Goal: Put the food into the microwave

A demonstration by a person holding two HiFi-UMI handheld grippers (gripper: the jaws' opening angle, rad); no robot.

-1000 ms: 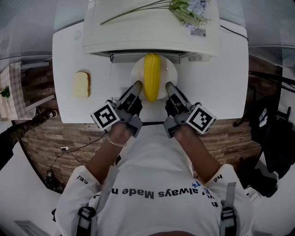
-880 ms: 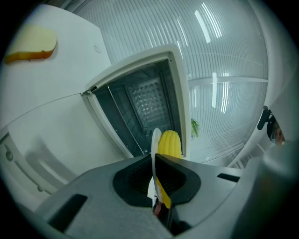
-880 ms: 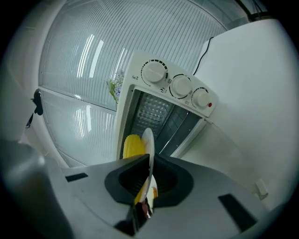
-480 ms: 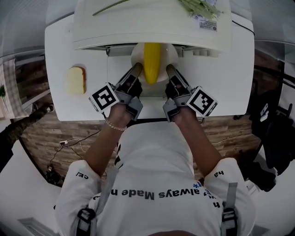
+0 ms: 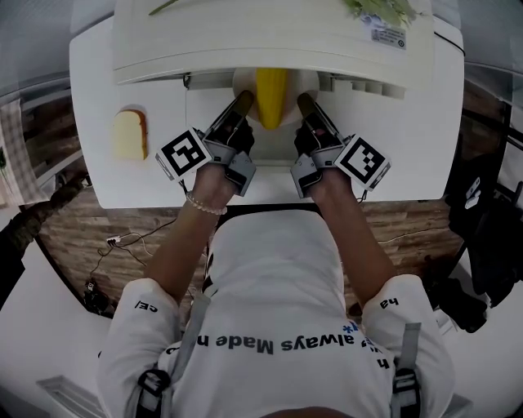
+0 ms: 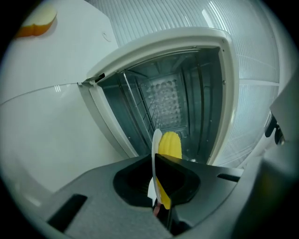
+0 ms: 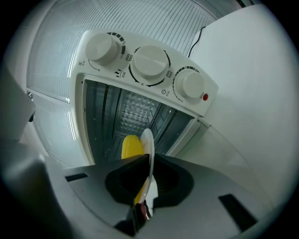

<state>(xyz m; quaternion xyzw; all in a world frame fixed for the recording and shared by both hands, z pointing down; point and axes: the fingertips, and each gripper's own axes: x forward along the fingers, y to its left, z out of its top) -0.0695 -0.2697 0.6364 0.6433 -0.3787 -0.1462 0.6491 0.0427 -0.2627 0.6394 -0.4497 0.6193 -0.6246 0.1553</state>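
**Plate of corn at the microwave mouth, carried by both grippers**

- **Item:** one corn cob (image 5: 271, 94), yellow, lying on a white plate (image 5: 242, 85).
- **Location:** at the open front of the microwave (image 5: 270, 41). The cob's far end is under the microwave's top edge and its near end is outside.
- **Long axis:** points straight into the microwave cavity.
- **Left gripper (image 5: 243, 101):** jaws clamped on the plate's left rim, which its own view shows edge-on between them.
- **Right gripper (image 5: 304, 101):** jaws clamped likewise on the plate's right rim.
- **Key relation:** the cob lies between the two grippers and just ahead of both. Neither gripper is nearer the microwave.
- **Microwave:** the cavity is open with rack bars visible, and three knobs (image 7: 149, 60) sit beside the opening. Green stems (image 5: 380, 10) lie on top.
- **Also present:** a bread slice (image 5: 129, 134) on the table (image 5: 409, 147), left of the microwave mouth and well apart from it.
- **Assessment:** the insertion is partly made. The coming move is probably a level push forward by both grippers together, with the plate rim clearing the sides of the opening.
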